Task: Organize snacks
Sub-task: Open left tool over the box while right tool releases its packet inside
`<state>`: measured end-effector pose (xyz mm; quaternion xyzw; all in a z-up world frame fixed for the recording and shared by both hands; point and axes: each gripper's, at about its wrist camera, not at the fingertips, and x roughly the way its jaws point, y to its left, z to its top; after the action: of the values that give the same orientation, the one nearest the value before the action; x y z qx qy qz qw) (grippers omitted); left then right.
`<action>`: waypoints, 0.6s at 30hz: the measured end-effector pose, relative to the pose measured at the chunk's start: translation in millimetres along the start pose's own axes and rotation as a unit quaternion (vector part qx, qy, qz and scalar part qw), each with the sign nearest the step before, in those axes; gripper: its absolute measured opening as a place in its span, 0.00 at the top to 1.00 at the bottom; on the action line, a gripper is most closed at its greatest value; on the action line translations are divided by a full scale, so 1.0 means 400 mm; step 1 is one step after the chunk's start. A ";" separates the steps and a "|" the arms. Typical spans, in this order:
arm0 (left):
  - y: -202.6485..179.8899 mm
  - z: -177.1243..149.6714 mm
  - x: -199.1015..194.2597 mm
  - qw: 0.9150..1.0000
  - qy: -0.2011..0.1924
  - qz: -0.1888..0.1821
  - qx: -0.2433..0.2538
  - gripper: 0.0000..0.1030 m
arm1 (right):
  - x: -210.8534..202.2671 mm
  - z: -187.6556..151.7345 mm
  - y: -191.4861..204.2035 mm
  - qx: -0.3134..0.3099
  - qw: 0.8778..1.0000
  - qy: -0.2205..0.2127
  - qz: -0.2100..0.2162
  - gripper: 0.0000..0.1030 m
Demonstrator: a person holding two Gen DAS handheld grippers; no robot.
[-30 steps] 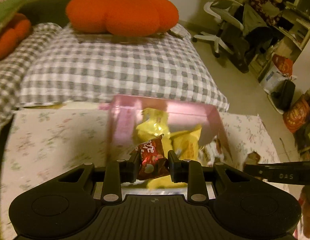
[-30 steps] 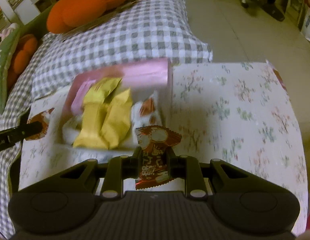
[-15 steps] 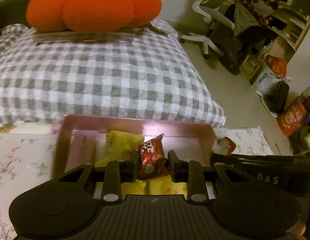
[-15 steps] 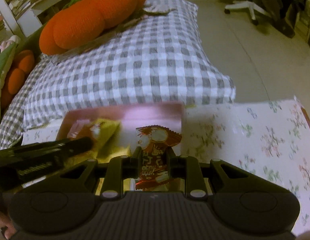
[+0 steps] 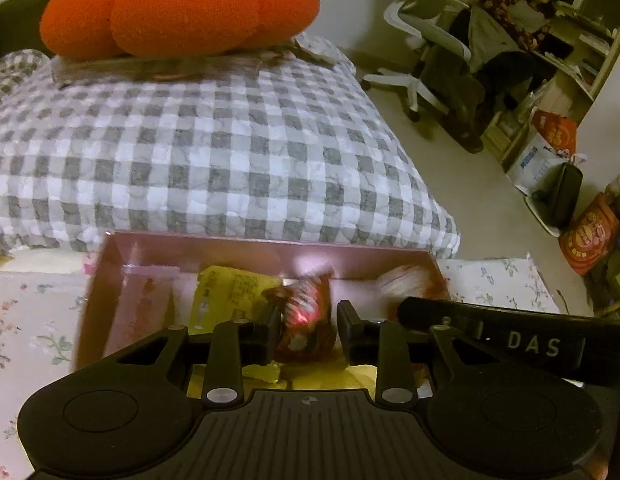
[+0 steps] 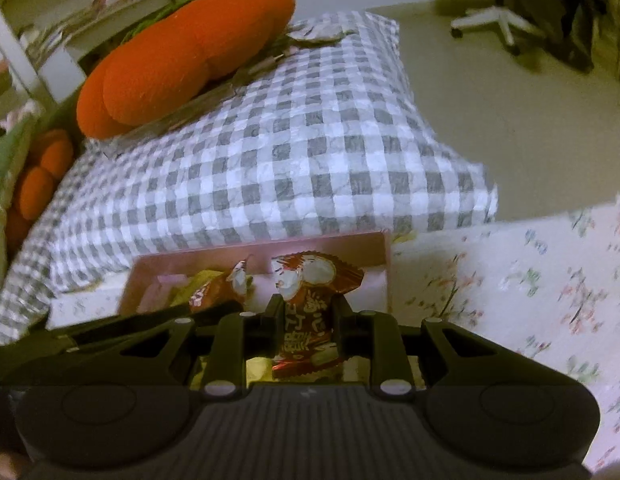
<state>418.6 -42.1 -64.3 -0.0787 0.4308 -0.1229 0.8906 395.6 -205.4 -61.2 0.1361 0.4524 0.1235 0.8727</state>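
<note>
From the left wrist view, the left hand-held gripper [image 5: 303, 320] hangs over the pink box [image 5: 109, 280], which sits on the flowered table [image 5: 33, 312] right up against a grey-and-white checked pillow [image 5: 213, 152]. Its jaws are opening, a narrow gap, with a red snack packet [image 5: 305, 316] between them; the packet is blurred and the right-hand pad stands just clear of it. Under and behind it in the box lie yellow packets [image 5: 229, 292] and a white-and-red packet [image 5: 406, 284] towards the far right corner. The black finger of the right hand-held gripper [image 5: 490, 340] reaches in from the right edge, over the box's right side. A big orange plush cushion [image 5: 177, 8] rests on top of the pillow. Further back a person sits by a white office chair [image 5: 422, 52] near shelves.

From the right wrist view, the right hand-held gripper [image 6: 305, 316] is also over the pink box [image 6: 384, 268], near its right wall. Its jaws are just starting to open, though the pads seem to touch a red packet with white figures and lettering [image 6: 307, 308], held upright between them. The left hand-held gripper [image 6: 109, 332] comes in from the left, with its own red snack packet [image 6: 213, 292] showing at its tip, above the yellow packets [image 6: 185, 292]. The checked pillow [image 6: 269, 152] and orange plush cushion [image 6: 181, 60] lie beyond; the flowered table [image 6: 530, 280] spreads to the right.
</note>
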 end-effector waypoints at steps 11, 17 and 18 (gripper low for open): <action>0.028 0.016 -0.138 1.000 -0.004 0.017 -0.002 0.57 | -0.099 -0.007 0.015 -0.003 1.000 -0.005 -0.020 0.66; 0.058 -0.023 -0.217 0.999 0.011 0.043 0.008 0.53 | -0.133 -0.046 0.036 -0.011 1.000 0.013 -0.021 0.61; 0.061 -0.035 -0.228 0.999 0.016 0.047 0.013 0.53 | -0.140 -0.054 0.042 -0.014 1.000 0.016 -0.022 0.60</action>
<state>356.5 7.0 -10.9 -0.0447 0.4462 -0.0874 0.8895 344.9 -206.2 -24.8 0.1114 0.4673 0.1128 0.8698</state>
